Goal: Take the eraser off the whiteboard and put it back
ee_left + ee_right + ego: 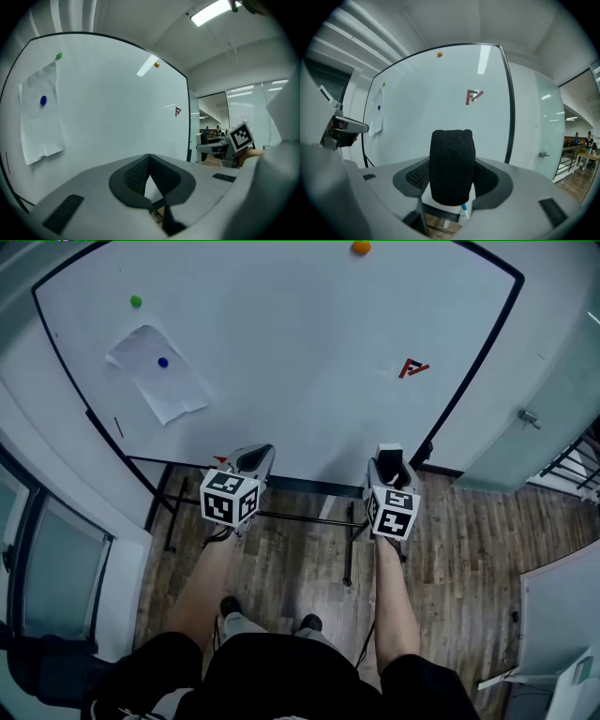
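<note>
Right gripper [390, 457] is clamped on the eraser [452, 165]. The black felt block is held upright between the jaws, clear of the whiteboard [300, 352] and just off its near edge, right of centre. The eraser is thus judged to be already lifted off, with the return not yet made. Left gripper [149, 159] is closed on nothing and held level at the left, apparently parked out of the way. A paper sheet [157, 371] is pinned at far left by a blue magnet [163, 362]. The end-on hold is judged to let the eraser be pressed flat onto bare board.
</note>
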Tool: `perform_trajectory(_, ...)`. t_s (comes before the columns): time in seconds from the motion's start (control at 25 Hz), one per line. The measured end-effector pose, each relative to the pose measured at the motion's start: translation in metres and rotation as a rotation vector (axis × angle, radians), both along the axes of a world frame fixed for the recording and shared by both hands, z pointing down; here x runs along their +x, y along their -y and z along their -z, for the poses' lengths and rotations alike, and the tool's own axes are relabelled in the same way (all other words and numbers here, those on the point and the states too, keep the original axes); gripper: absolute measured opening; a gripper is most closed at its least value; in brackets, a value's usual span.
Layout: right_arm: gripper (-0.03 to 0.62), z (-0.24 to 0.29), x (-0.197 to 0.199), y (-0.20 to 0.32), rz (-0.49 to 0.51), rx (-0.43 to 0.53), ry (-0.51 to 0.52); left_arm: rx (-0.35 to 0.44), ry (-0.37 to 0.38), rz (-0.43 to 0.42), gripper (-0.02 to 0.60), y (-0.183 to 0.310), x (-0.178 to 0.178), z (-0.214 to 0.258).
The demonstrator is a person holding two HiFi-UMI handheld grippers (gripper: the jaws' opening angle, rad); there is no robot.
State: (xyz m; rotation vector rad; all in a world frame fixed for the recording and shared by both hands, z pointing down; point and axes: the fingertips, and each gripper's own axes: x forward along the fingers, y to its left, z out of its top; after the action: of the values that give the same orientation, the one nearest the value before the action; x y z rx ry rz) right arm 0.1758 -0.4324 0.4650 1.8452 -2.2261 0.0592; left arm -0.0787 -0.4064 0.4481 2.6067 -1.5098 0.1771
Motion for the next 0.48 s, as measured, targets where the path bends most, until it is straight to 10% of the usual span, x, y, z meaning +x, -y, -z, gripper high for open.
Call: perform_trajectory(0.48, 0.264, 0.126, -0.178, 0.033, -0.022, 0.172, -0.024, 0.094, 0.017, -0.067, 0.017, 0.035, -0.114, 0.07)
